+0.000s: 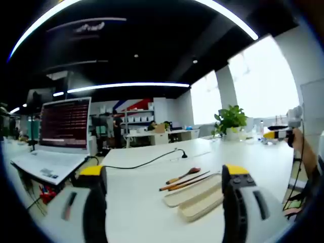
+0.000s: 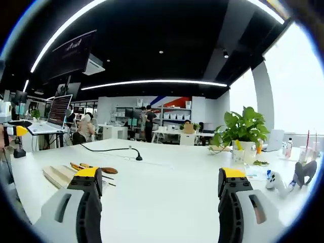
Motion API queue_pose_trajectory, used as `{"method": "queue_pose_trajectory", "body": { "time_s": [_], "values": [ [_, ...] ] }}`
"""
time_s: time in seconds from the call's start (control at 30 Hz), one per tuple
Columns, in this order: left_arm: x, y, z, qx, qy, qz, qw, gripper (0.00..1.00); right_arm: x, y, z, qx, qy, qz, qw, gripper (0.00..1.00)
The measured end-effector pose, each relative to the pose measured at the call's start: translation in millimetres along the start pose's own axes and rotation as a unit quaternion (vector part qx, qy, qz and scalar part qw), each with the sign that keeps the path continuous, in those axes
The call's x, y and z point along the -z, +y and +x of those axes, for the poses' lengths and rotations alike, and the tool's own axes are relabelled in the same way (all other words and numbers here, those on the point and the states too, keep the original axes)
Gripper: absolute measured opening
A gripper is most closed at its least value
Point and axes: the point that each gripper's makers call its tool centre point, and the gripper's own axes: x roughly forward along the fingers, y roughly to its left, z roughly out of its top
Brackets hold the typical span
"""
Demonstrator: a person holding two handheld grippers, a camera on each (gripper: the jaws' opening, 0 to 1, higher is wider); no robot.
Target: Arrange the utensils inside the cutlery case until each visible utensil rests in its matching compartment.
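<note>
A flat beige cutlery case (image 1: 195, 198) lies on the white table (image 1: 147, 212), just left of my left gripper's right jaw. Beside it, outside the case, lie a wooden spoon (image 1: 185, 175) with a reddish bowl and a pair of chopsticks (image 1: 186, 182). My left gripper (image 1: 164, 172) is open, short of them, holding nothing. In the right gripper view the case (image 2: 57, 175), spoon (image 2: 105, 170) and chopsticks (image 2: 76, 166) sit low on the left, beyond the left jaw. My right gripper (image 2: 161, 174) is open over bare table. Each gripper shows at the other view's edge: right gripper (image 1: 277, 133), left gripper (image 2: 15, 132).
An open laptop (image 1: 58, 147) stands at the left, with a black cable (image 1: 147, 162) running across the table. A potted plant (image 2: 243, 129) and small bottles and figures (image 2: 283, 179) stand at the right. Desks, shelves and people fill the room behind.
</note>
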Motion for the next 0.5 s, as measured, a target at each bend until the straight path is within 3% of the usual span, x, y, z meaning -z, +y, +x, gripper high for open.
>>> {"method": "queue_pose_trajectory", "body": {
  "time_s": [0.4, 0.5],
  "values": [
    [0.0, 6.5, -1, -0.01, -0.004, 0.007, 0.9999, 1.0, -2.9, -16, -6, 0.027, -0.009, 0.037, 0.9989, 0.99],
    [-6.9, 5.8, -2, -0.002, -0.023, -0.006, 0.9997, 1.0, 0.5, -23, -6, 0.036, -0.003, 0.041, 0.9985, 0.99]
  ]
}}
